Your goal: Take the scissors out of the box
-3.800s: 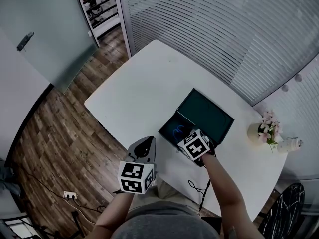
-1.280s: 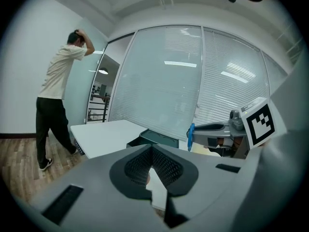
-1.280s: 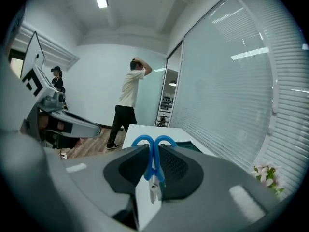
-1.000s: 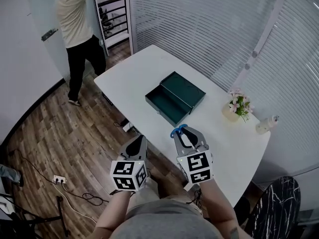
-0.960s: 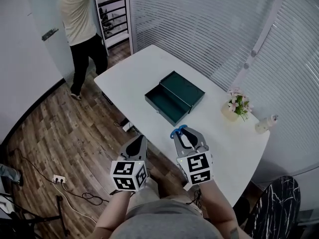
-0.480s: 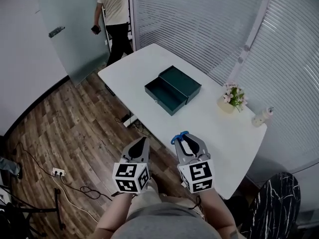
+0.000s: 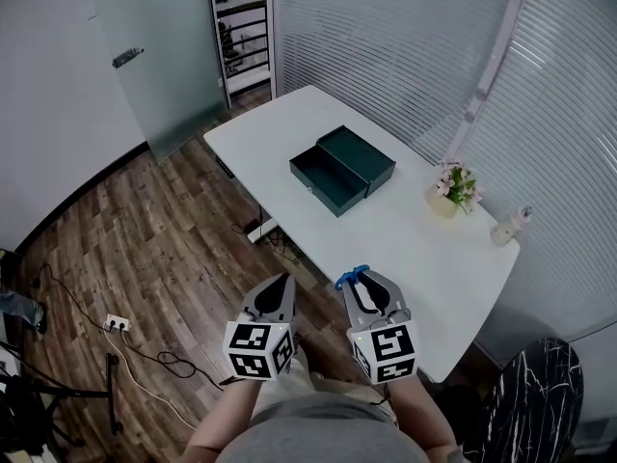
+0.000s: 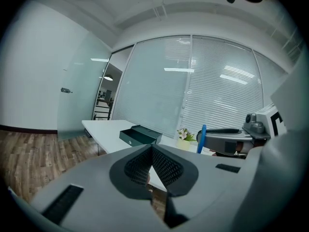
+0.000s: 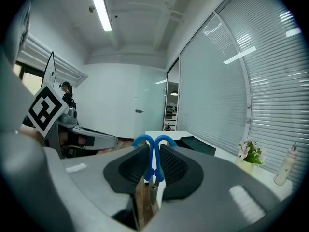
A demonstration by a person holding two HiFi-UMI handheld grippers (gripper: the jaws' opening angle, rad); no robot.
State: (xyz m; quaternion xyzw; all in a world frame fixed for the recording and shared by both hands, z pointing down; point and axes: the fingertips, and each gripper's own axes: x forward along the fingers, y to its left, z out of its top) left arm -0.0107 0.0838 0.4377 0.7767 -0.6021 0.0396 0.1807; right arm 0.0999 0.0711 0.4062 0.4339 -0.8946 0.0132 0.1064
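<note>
Blue-handled scissors (image 9: 154,144) are clamped between the pads of my right gripper (image 9: 154,168), handles pointing forward and blades back toward the camera. In the head view the right gripper (image 7: 362,280) hangs over the wood floor by the table's near edge, the scissors' blue handles (image 7: 350,276) sticking out at its tip. The dark green box (image 7: 342,170) lies open with nothing in it, far ahead on the white table (image 7: 280,128). My left gripper (image 7: 281,285) is beside the right one, shut with nothing in it; its pads meet (image 8: 151,151).
A flower pot (image 7: 449,189) and a white bottle (image 7: 509,228) stand at the table's right end. Blinds cover the glass wall behind. A glass door (image 7: 145,56) is at the left. A power strip (image 7: 118,323) and cables lie on the floor. A dark chair (image 7: 540,394) is at lower right.
Both grippers have drawn back from the table, so the box sits farther away. The person near the door has gone out of view. The scissors have stayed in the right gripper.
</note>
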